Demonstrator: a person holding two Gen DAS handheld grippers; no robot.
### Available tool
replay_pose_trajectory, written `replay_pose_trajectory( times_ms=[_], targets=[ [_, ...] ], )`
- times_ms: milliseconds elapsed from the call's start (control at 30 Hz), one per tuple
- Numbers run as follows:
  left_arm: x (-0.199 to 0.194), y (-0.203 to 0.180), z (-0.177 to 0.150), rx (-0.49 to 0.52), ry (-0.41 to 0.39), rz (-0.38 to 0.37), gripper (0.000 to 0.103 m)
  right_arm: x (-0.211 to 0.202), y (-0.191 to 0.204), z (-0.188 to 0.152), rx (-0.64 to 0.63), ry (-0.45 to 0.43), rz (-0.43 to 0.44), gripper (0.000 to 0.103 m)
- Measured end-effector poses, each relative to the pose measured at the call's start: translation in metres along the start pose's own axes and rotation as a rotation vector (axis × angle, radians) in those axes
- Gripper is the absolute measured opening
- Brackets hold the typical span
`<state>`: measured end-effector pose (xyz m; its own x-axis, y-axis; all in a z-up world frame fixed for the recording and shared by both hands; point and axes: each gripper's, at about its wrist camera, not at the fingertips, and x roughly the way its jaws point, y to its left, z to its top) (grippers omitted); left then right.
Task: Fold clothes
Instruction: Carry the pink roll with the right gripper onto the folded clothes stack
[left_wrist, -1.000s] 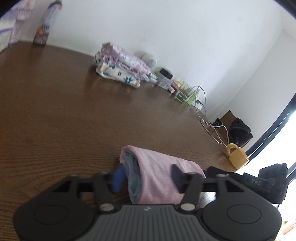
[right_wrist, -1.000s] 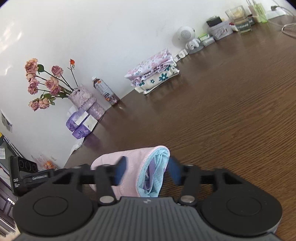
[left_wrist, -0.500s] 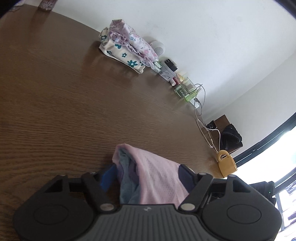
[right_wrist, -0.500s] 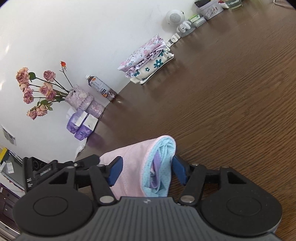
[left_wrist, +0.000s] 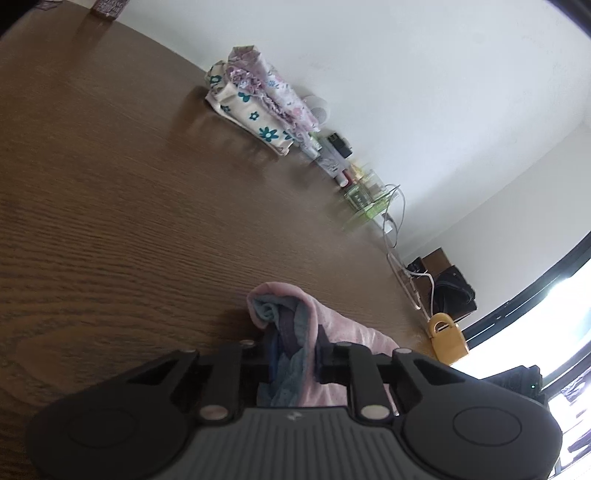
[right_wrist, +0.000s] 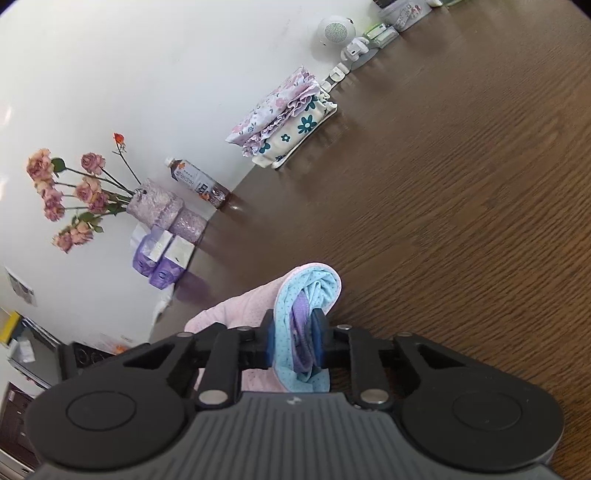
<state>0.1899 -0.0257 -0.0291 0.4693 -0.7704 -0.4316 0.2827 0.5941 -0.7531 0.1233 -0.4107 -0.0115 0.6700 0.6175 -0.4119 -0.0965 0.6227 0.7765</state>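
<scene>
Both grippers had closed since half a second earlier, when their fingers stood apart on either side of the cloth; they now pinched it tight. Largest in view was the brown wooden table (left_wrist: 129, 206), its far edge running along the white wall. Against that edge lay a stack of folded clothes (right_wrist: 284, 122), flowered in purple and teal. Farther along the same edge, toward the corner, stood a vase of roses (right_wrist: 155, 201) and a bottle (right_wrist: 201, 182). On the near part of the table sat the pink garment (left_wrist: 321, 325), folded over with blue and purple fabric showing inside the fold. The left gripper (left_wrist: 293, 354) was clamped on one end of it, and the right gripper (right_wrist: 297, 341) on the other end, squeezing the blue layers between its fingers.
</scene>
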Motion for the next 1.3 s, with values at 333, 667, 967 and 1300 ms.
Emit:
replay_pose_trajectory(
  times_ms=[333, 667, 967, 1300],
  targets=[
    [-0.016, -0.021, 0.018, 0.055, -0.108, -0.098, 0.014, -0.006, 0.027, 0.021, -0.073, -0.066, 0.090, 0.014],
    [-0.026, -0.064, 0.074, 0.137, -0.214, -0.096, 0.014, -0.005, 0.085, 0.084, -0.269, -0.152, 0.111, 0.014],
    [-0.012, -0.111, 0.158, 0.225, -0.323, -0.035, 0.014, 0.024, 0.144, 0.166, -0.391, -0.232, 0.112, 0.014],
    [0.028, -0.125, 0.248, 0.209, -0.419, 0.029, 0.014, 0.090, 0.161, 0.257, -0.378, -0.276, 0.073, 0.014]
  ],
)
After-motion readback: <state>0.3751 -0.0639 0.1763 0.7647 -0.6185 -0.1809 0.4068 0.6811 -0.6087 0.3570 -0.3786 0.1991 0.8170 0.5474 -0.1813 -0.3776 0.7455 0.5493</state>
